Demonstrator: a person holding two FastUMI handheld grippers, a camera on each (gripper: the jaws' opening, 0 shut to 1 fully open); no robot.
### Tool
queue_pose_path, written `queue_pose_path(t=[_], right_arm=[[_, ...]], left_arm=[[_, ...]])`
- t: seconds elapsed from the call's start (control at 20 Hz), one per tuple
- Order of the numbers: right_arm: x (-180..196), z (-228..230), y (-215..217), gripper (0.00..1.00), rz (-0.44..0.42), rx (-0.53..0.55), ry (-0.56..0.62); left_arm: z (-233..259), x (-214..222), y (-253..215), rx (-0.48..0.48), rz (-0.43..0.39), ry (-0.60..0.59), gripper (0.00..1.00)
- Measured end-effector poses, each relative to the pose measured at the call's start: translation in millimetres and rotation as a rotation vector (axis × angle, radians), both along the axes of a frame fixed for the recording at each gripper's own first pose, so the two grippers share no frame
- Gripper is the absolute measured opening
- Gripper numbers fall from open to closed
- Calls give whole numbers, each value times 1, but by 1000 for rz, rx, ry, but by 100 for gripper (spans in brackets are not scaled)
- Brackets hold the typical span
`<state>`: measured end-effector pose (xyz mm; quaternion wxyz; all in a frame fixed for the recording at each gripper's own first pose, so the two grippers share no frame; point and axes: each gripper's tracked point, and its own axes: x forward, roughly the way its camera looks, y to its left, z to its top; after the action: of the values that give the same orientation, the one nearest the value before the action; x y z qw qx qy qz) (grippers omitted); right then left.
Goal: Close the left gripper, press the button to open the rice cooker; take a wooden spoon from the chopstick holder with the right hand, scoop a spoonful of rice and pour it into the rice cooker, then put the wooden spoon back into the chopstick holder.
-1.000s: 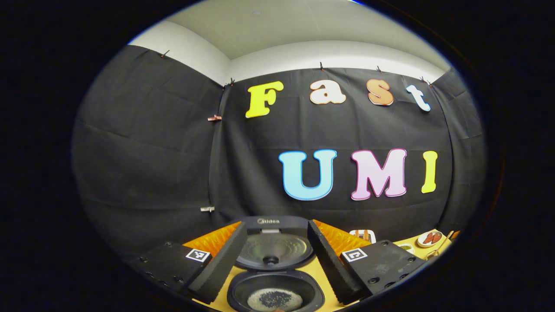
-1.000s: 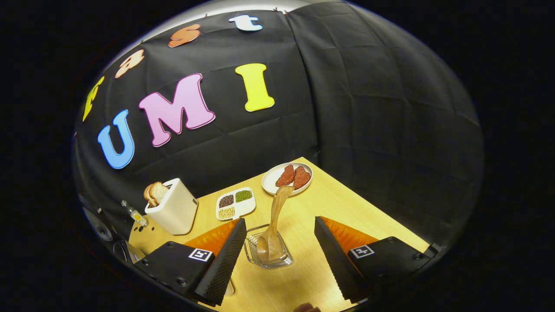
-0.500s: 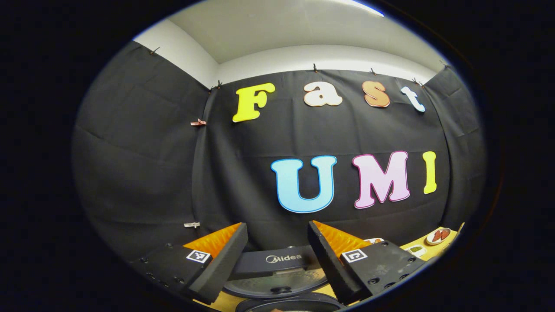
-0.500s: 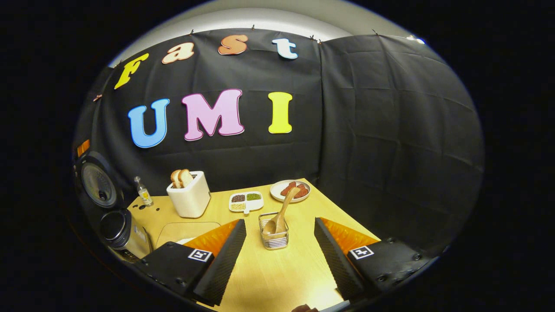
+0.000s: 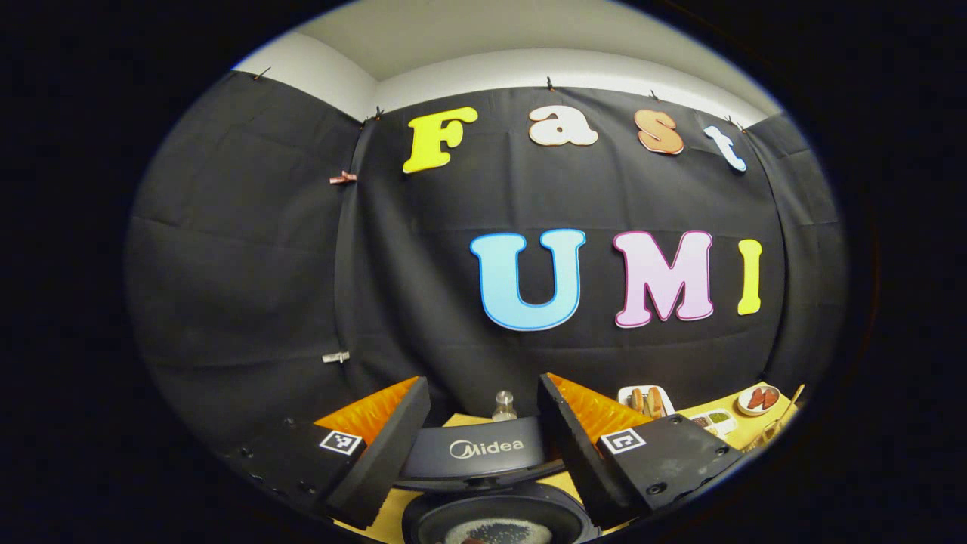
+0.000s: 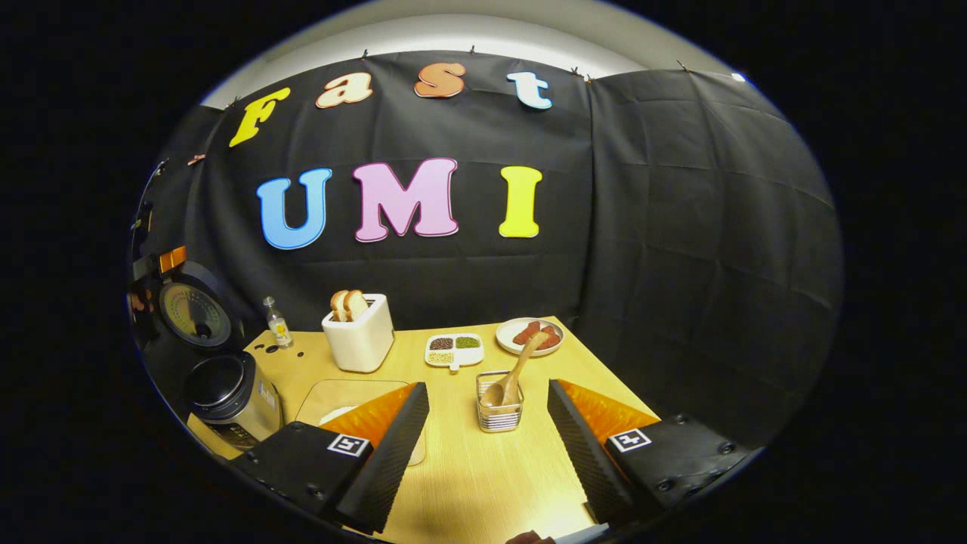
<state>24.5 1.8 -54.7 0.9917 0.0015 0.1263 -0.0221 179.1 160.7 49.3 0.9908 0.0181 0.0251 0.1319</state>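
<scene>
The rice cooker (image 5: 483,449) stands just beyond my left gripper (image 5: 480,384), lid up, with pale rice in the bottom of its pot (image 5: 498,527). The left gripper's fingers are spread wide with nothing between them. In the right gripper view the same cooker (image 6: 227,393) sits at the table's left edge, its raised lid (image 6: 193,313) facing me. The wooden spoon (image 6: 517,369) leans bowl-down in the wire chopstick holder (image 6: 500,412), a short way past my right gripper (image 6: 487,387). That gripper is open, holds nothing and is clear of the holder.
On the wooden table (image 6: 483,483) stand a white toaster (image 6: 361,336) with bread, a small bottle (image 6: 278,323), a divided dish of grains (image 6: 453,350) and a plate of sausages (image 6: 530,335). A clear shallow container (image 6: 347,393) lies partly behind the right gripper's left finger.
The right gripper has drawn back from the chopstick holder and levelled out, leaving the spoon standing in it. The left gripper has pulled back and tipped up from over the open pot.
</scene>
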Motion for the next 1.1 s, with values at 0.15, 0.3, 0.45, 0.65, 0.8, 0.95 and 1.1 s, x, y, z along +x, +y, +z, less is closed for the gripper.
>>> queue_pose_path(t=[0.15,0.3,0.45,0.65,0.8,0.95,1.1], right_arm=[[13,-7,12,99,96,36,15],[15,-16,12,99,165,55,29],[12,-34,6,99,199,83,77],[9,-50,-10,99,203,100,122],[7,-52,-25,99,198,73,122],[3,-53,-36,99,204,53,116],[-3,-60,-43,99,234,43,133]], left_arm=[[-26,-31,-12,-65,57,91,100],[-56,-57,-25,-71,102,165,100],[-86,-74,-33,-89,131,221,100],[-133,-87,-40,-119,131,310,100],[-163,-93,-43,-145,129,367,100],[-179,-97,-46,-133,125,391,100],[-201,-102,-47,-148,119,431,100]])
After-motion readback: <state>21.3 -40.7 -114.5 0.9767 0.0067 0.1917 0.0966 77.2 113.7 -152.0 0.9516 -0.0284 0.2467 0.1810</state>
